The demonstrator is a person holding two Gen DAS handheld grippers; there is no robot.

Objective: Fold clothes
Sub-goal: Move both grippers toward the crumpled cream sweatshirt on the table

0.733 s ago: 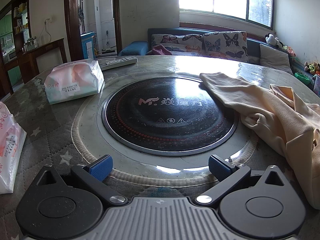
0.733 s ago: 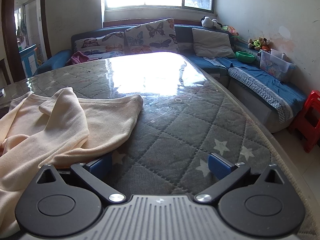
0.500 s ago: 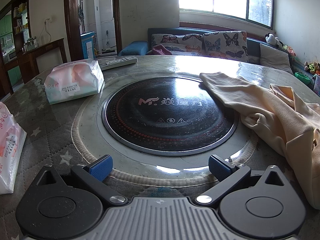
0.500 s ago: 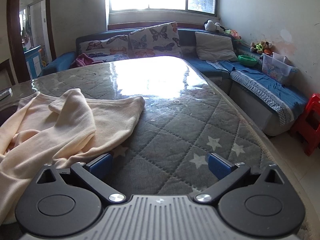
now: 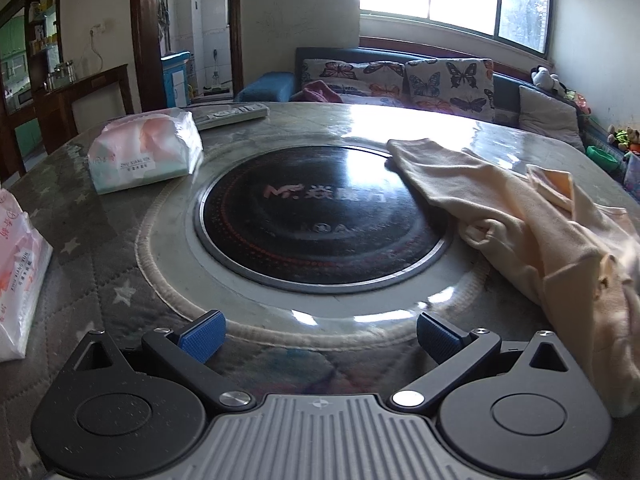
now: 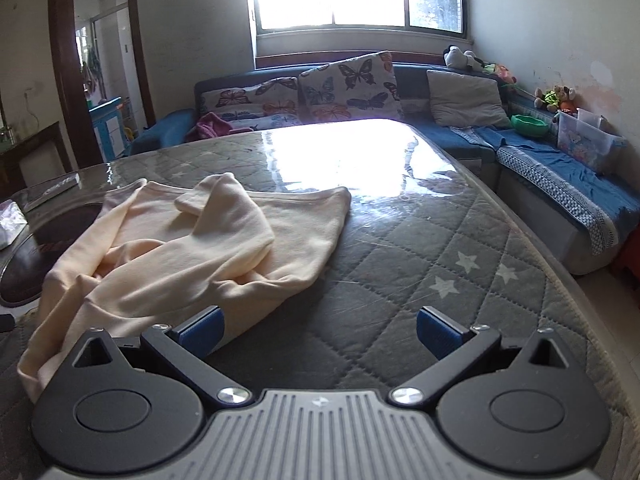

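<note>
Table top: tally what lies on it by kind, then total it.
Cream garment: 1
Tissue packs: 2
Remote control: 1
Total: 4

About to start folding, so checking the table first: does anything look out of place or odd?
The cream garment lies crumpled, a sleeve flopped over its body, and one end drapes onto the black cooktop disc set in the table. Both claws, left and right, are open and hold nothing.
</note>
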